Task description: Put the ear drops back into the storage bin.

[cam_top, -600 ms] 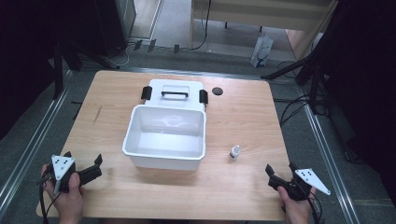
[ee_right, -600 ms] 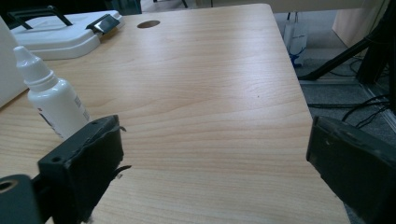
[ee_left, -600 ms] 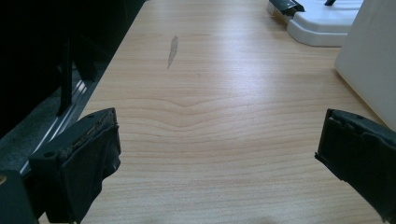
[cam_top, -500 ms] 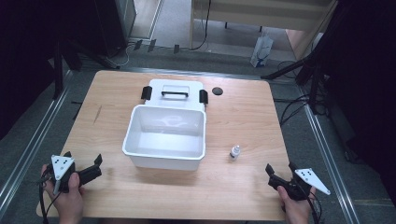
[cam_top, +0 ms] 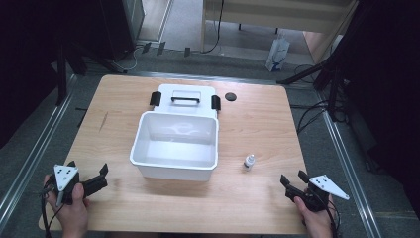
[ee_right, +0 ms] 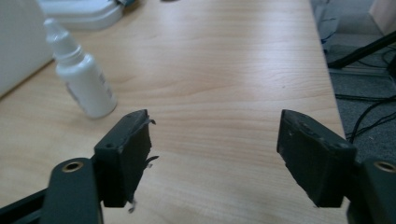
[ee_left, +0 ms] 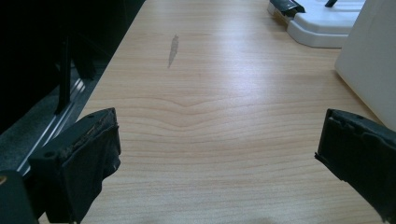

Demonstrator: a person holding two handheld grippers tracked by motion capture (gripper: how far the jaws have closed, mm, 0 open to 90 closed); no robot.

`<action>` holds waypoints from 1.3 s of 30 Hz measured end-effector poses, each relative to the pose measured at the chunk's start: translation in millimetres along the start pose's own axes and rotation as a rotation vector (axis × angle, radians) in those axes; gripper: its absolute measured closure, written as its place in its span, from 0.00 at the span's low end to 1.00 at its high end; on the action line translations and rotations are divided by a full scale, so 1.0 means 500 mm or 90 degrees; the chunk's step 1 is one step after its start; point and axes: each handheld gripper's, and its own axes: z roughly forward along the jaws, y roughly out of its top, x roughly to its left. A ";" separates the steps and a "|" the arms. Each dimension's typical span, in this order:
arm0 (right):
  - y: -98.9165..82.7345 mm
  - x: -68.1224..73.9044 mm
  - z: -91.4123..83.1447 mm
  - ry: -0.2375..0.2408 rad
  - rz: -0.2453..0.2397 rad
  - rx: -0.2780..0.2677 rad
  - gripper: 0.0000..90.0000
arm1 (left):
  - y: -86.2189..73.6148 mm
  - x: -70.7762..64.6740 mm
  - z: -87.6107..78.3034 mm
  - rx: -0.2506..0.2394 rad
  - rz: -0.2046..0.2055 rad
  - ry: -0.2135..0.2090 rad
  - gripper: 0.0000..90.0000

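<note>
The light wooden table (cam_top: 257,129) is seen whole from above and from its near edge by the high view. Its surface is skimmed low and close by both gripper views. The open white plastic box (cam_top: 176,144) and the small white dropper bottle (ee_right: 81,77) are shared with the high view.

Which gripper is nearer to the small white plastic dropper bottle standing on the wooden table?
The right gripper. It sits just beyond the small white plastic dropper bottle, toward the table's near right corner. The left gripper is across the white plastic box, near the left corner.
</note>
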 end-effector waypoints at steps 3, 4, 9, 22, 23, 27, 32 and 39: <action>0.012 0.009 -0.003 0.002 -0.043 0.029 0.30 | 0.001 0.001 0.001 0.000 -0.002 0.000 0.00; 0.017 0.010 -0.004 0.004 -0.053 0.032 0.31 | 0.001 0.001 0.001 0.000 -0.003 0.000 0.00; 0.042 0.014 -0.010 0.010 -0.085 0.054 0.31 | 0.001 0.001 0.002 0.000 -0.003 -0.001 0.00; 0.099 0.043 0.008 0.075 -0.176 0.154 0.33 | 0.001 0.001 0.003 0.000 -0.003 0.000 0.00; 0.102 0.047 0.011 0.084 -0.182 0.165 0.34 | 0.001 0.001 0.003 0.000 -0.003 -0.001 0.00; 0.113 0.058 0.020 0.098 -0.210 0.200 0.34 | 0.001 0.001 0.003 0.000 -0.004 -0.001 0.00; 0.139 0.077 0.039 0.126 -0.239 0.247 0.33 | 0.002 0.002 0.004 0.003 -0.003 -0.001 0.00; 0.170 0.083 0.059 0.134 -0.272 0.295 0.34 | 0.002 0.003 0.004 0.002 -0.007 0.000 0.00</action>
